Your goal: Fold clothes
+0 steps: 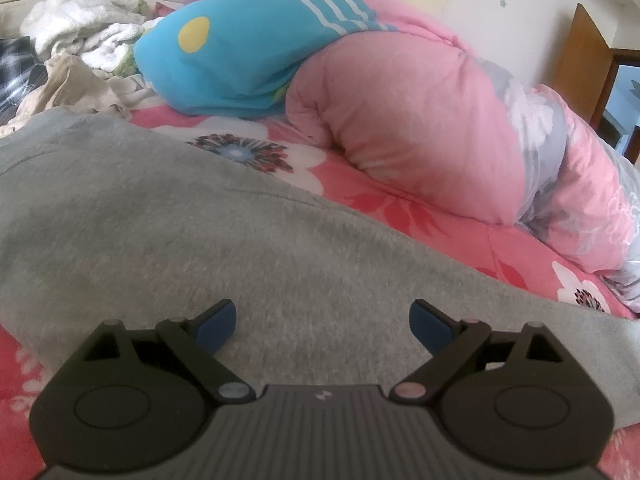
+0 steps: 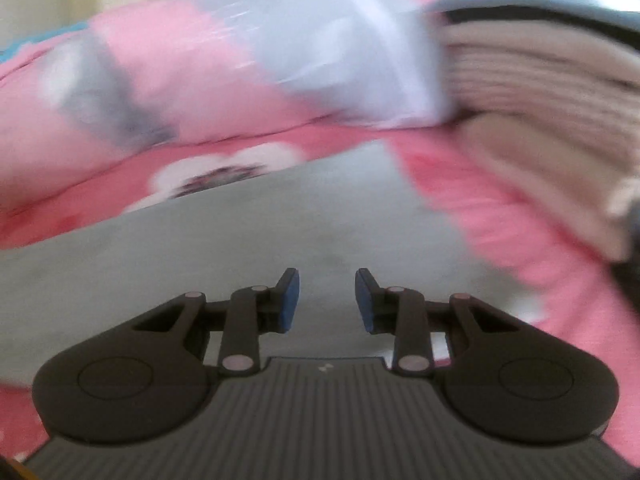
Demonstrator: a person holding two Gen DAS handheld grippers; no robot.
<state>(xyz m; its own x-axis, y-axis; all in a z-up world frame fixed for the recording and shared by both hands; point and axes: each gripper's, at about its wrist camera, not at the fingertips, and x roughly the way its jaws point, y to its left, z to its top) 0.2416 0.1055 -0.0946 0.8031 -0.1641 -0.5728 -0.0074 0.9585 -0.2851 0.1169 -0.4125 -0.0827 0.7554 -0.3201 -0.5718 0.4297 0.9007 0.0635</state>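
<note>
the grey garment [image 1: 168, 216] lies spread on the bed [image 1: 400, 208], under both tools. your left hand-held gripper [image 1: 323, 324] is spread wide, the right hand-held gripper [image 2: 327, 300] narrowly parted, both empty. pinch too deep and you'll likely catch the floral sheet too.

No readable text, labels, brand names or numbers are showing anywhere in either wrist view; the right wrist view is too blurred for any lettering to be made out.
</note>
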